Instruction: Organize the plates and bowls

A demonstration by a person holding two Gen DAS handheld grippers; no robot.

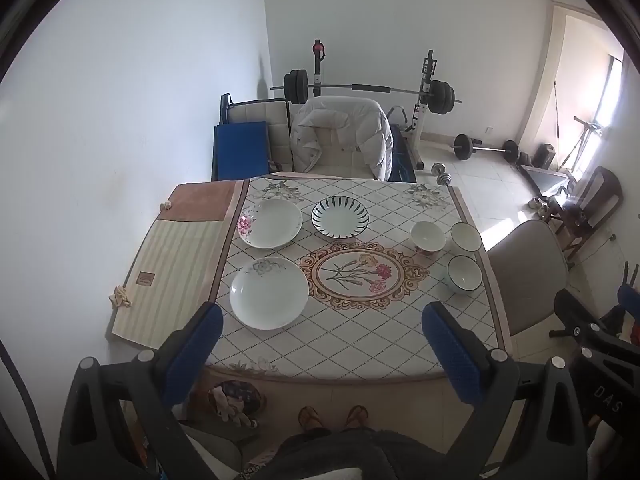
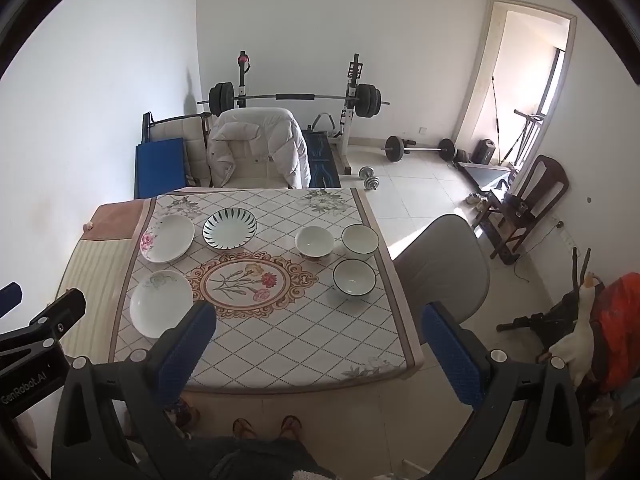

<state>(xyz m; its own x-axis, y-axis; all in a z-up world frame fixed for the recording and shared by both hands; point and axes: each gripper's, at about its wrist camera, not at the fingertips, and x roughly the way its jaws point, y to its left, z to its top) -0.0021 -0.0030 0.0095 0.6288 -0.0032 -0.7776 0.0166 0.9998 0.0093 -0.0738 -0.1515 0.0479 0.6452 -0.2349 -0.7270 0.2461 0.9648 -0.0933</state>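
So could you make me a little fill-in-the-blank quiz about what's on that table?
1. The table holds three plates and ____ bowls.
2. The plate with dark stripes round its rim lies at the table's ____ side, away from the person.
3. The medallion printed mid-cloth shows ____.
4. Both the left tongs and the right tongs are ____, holding nothing.

Missing words: three; far; flowers; open

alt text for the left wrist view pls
Three plates and three bowls sit apart, unstacked, on a floral tablecloth. The open, empty left gripper hangs above the table's near edge; a weight bench stands beyond.
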